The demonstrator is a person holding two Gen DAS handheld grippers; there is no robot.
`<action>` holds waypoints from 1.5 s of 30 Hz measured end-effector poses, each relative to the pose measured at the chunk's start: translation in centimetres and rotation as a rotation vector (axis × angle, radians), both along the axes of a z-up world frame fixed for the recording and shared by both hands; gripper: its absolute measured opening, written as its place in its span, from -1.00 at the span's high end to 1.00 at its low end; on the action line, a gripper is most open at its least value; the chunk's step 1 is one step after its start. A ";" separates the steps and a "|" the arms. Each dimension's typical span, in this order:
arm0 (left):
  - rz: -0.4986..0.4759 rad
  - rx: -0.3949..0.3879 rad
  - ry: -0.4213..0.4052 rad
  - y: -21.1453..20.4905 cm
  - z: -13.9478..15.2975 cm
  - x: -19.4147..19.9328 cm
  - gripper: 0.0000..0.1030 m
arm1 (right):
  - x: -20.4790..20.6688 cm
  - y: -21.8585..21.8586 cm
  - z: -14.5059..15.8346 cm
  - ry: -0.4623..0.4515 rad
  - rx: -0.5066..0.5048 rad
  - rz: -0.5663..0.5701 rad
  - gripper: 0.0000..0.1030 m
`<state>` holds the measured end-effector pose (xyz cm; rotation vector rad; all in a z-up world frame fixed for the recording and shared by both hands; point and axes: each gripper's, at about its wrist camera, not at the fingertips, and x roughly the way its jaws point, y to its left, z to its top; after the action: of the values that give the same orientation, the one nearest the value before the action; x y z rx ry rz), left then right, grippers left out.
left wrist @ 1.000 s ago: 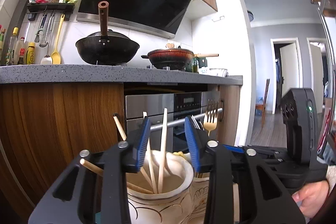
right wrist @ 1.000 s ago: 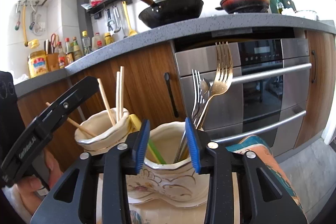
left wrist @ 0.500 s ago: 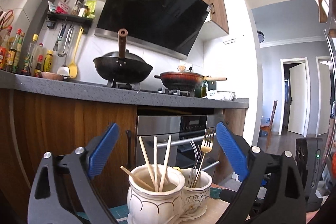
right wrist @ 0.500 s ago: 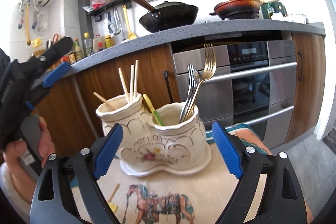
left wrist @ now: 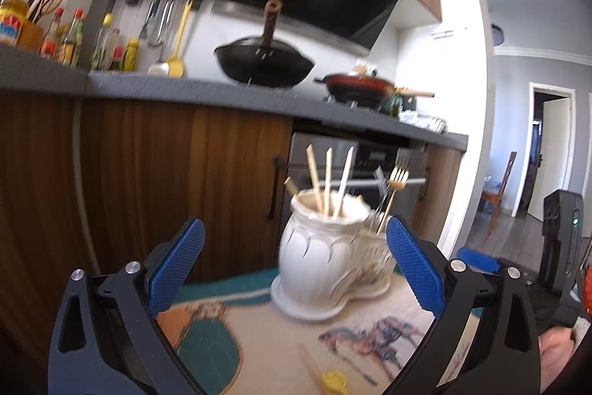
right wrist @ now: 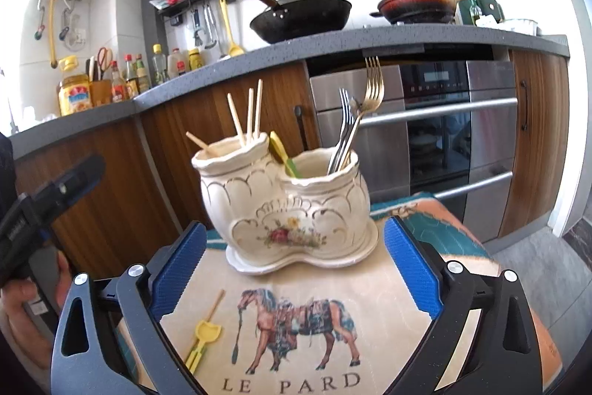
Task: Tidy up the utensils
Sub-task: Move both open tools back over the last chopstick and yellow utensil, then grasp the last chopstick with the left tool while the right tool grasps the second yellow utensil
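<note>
Left tongs (left wrist: 296,260) and right tongs (right wrist: 295,267) spreading wide, gripping nothing. Cream twin-pot ceramic utensil holder (right wrist: 286,206) standing on the horse-print worktop cloth (right wrist: 296,332), wooden chopsticks (right wrist: 248,115) and metal forks (right wrist: 355,121) inside.

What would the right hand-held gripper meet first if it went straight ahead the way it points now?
Most likely the white double holder, which stands straight ahead of the open right hand-held gripper; nothing shows between them, though depth is uncertain.
</note>
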<state>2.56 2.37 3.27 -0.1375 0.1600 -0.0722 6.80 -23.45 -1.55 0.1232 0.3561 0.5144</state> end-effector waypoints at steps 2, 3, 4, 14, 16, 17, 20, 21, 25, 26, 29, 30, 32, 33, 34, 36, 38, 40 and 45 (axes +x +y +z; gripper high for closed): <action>0.016 -0.010 0.071 0.7 -0.9 0.0 -0.89 | 0.0 0.1 -0.4 0.021 -0.012 0.002 -0.88; 0.019 -0.012 0.098 0.9 -1.2 0.2 -0.89 | 0.0 0.1 -0.6 0.032 -0.019 0.004 -0.88; 0.021 -0.010 0.141 1.2 -1.7 0.3 -0.89 | 0.0 0.1 -0.7 0.037 -0.023 0.005 -0.88; -0.060 0.091 0.598 -1.0 -7.7 1.3 -0.74 | 0.7 -0.2 -1.2 0.089 -0.064 0.014 -0.89; -0.072 0.120 0.638 -1.7 -8.3 1.3 -0.57 | 0.8 -0.2 -1.2 0.102 -0.070 0.022 -0.89; -0.081 0.134 0.652 -2.1 -8.5 1.3 -0.55 | 0.8 -0.1 -1.3 0.109 -0.082 0.028 -0.89; -0.110 0.164 0.701 -3.1 -9.1 1.3 -0.40 | 0.6 0.1 -1.5 0.110 -0.117 0.034 -0.89; -0.121 0.172 0.715 -3.5 -9.4 1.4 -0.30 | 0.5 0.1 -1.5 0.107 -0.128 0.034 -0.89; -0.124 0.189 0.749 -4.5 -9.9 1.9 0.11 | 0.3 -0.2 -1.4 0.105 -0.127 0.035 -0.89; -0.129 0.186 0.755 -4.6 -10.0 2.1 0.15 | 0.3 -0.3 -1.4 0.111 -0.122 0.039 -0.89; -0.146 0.192 0.767 -5.4 -9.8 2.6 0.25 | 0.4 -0.3 -1.5 0.125 -0.120 0.052 -0.89; -0.149 0.200 0.775 -5.6 -9.9 2.8 0.29 | 0.3 -0.2 -1.5 0.126 -0.125 0.055 -0.89; -0.158 0.223 0.801 -6.2 -10.2 3.0 0.40 | 0.2 0.1 -1.6 0.124 -0.142 0.060 -0.89; -0.157 0.241 0.799 -6.2 -10.1 2.8 0.44 | 0.2 0.2 -1.6 0.126 -0.148 0.064 -0.89; -0.163 0.257 0.802 -6.3 -10.1 2.8 0.62 | 0.1 0.4 -1.6 0.130 -0.155 0.070 -0.89; -0.161 0.271 0.804 -6.0 -10.0 2.7 0.77 | 0.2 0.9 -1.9 0.160 -0.170 0.093 -0.89; -0.152 0.263 0.803 -5.2 -10.0 2.5 0.81 | 0.3 1.6 -2.3 0.201 -0.176 0.139 -0.89; -0.134 0.248 0.799 -4.0 -10.0 2.2 0.85 | 0.1 2.3 -2.7 0.228 -0.191 0.176 -0.88; -0.123 0.194 0.790 -2.3 -9.9 1.7 0.88 | -1.3 4.5 -3.6 0.266 -0.260 0.244 -0.83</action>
<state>4.23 0.06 -6.62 0.0450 0.9618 -0.1216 5.45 -18.91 -5.13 -0.1065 0.6997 0.6900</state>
